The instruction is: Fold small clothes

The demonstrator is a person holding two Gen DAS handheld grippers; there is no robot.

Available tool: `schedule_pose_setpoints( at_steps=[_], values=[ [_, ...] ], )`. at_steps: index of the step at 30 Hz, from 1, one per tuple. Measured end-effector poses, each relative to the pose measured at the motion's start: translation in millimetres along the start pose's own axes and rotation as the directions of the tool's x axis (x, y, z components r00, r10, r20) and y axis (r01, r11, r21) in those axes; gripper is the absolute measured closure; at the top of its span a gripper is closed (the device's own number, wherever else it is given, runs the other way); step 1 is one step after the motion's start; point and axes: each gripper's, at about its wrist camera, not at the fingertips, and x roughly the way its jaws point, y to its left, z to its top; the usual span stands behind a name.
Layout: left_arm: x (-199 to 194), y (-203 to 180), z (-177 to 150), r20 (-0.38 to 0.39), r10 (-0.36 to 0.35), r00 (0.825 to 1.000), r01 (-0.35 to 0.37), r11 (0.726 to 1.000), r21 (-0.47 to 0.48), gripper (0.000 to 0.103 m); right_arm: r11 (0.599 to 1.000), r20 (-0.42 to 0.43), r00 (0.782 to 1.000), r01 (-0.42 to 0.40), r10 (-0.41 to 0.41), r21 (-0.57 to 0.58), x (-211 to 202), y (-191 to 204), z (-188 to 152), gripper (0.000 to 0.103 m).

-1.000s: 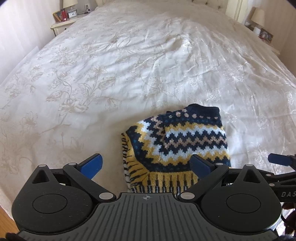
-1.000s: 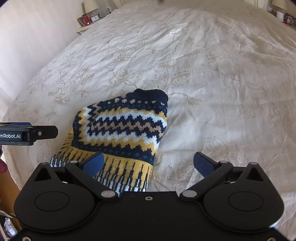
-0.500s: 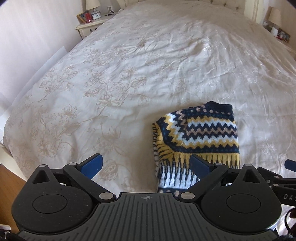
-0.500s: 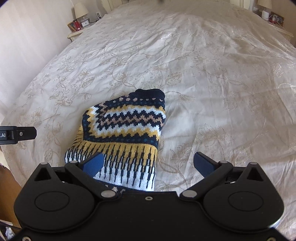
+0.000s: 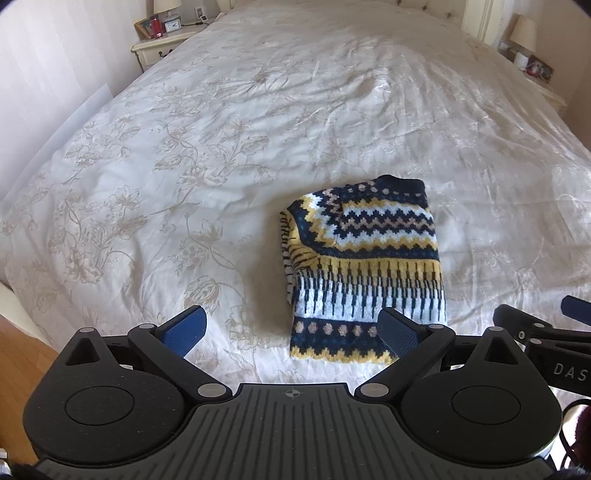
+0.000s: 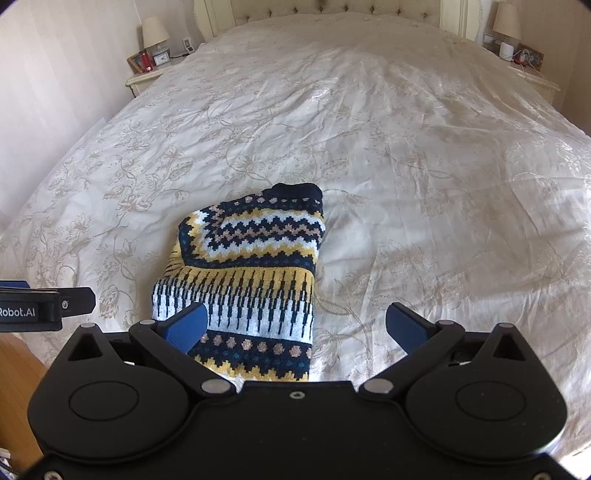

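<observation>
Sweater (image 5: 364, 266): one small knitted garment, navy, yellow and white in zigzag and stripe bands, lying folded into a compact rectangle on the bed (image 5: 184, 155). In the left wrist view it sat right of centre in the lower half of the frame; in the right wrist view, left of centre in the lower half. Near hem faced the cameras; dark collar edge lay at the far end. A layer of striped fabric showed along its left side, slightly out of line with the top layer.

Handling, as judged: soft, thick knit, light, not slippery, not fragile; likely to sag and unfold if lifted by a single layer. Best hold would be at the near corners, pinching through all layers, or along the folded left edge.

Left tool (image 5: 291, 328): fingers spread wide, holding nothing, hovering above the bed short of the sweater's near hem; its right pad overlapped the hem in the picture, contact not determinable.

Right tool (image 6: 295, 326): fingers spread wide, holding nothing; its left pad overlapped the near part of the sweater in the picture, whether touching could not be told.

Fold state, as judged: appeared finished or nearly so, with only the left edge to square.

Containers: none seen. Nightstand (image 6: 146, 79), upper left of the frame, carried a lamp (image 6: 155, 35), a clock (image 6: 161, 58) and a red item; contents otherwise too small to list.
</observation>
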Motion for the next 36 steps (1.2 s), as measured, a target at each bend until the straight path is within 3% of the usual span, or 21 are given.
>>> schedule_pose_setpoints(
  at_steps=[3, 8, 36],
  values=[
    [-5.2, -1.6, -4.3, 0.004, -0.011, 1.000, 0.011, 1.000, 0.009, 0.002, 1.000, 0.002, 1.000, 0.029, -0.029, 0.002, -6.9, 1.8, -3.7, 0.001],
    [-11.9, -3.5, -11.0, 0.011, -0.016, 1.000, 0.016, 1.000, 0.012, 0.002, 0.999, -0.003, 1.000, -0.023, 0.023, 0.036, -15.3, -1.2, -9.7, 0.001],
    [-14.5, -0.4, -27.1, -0.047, -0.014, 0.999, 0.013, 1.000, -0.011, 0.003, 0.997, 0.008, 0.998, -0.056, 0.056, 0.055, -30.8, 6.1, -20.5, 0.001]
  ],
)
